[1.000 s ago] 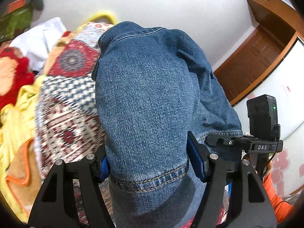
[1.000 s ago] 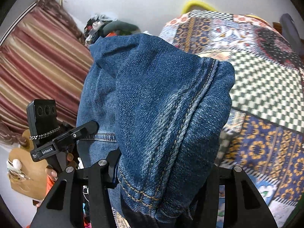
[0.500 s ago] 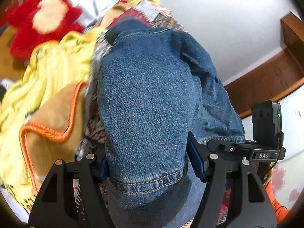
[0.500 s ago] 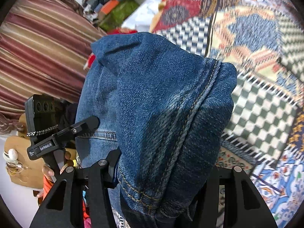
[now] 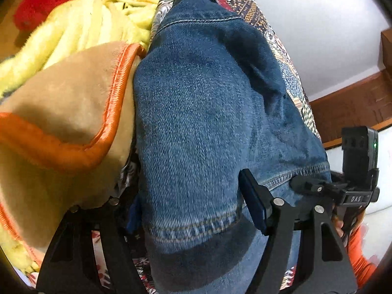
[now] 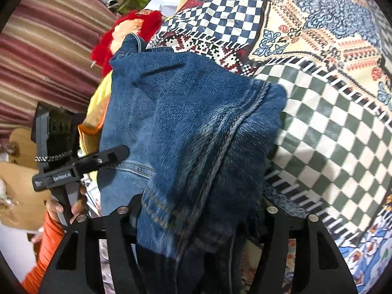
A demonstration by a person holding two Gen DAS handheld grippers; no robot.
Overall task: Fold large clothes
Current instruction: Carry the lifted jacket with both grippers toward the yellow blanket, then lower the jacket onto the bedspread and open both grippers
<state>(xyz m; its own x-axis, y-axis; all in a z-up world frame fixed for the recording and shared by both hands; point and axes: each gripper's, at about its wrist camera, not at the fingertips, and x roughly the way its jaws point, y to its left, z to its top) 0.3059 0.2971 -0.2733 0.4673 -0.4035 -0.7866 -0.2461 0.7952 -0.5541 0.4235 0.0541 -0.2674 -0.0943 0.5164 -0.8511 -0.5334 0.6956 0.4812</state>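
My left gripper (image 5: pixel 196 210) has the hemmed edge of the jeans (image 5: pixel 208 122) between its fingers, which have just been spreading; I cannot tell whether the pads press the denim. My right gripper (image 6: pixel 196 220) has also been widening around bunched denim at centre frame. The jeans drape over the patterned bedspread (image 6: pixel 318 85), with a tan blanket (image 5: pixel 61 122) at left.

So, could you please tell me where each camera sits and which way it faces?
Left wrist: on the left gripper, looking down at jeans draped beside a beige blanket; the right hand's orange sleeve shows.
Right wrist: on the right gripper, whose jaws have just been opening with the jeans between them, facing down onto the patchwork bedspread; the left hand shows.
Both share the jeans and red plush toy.
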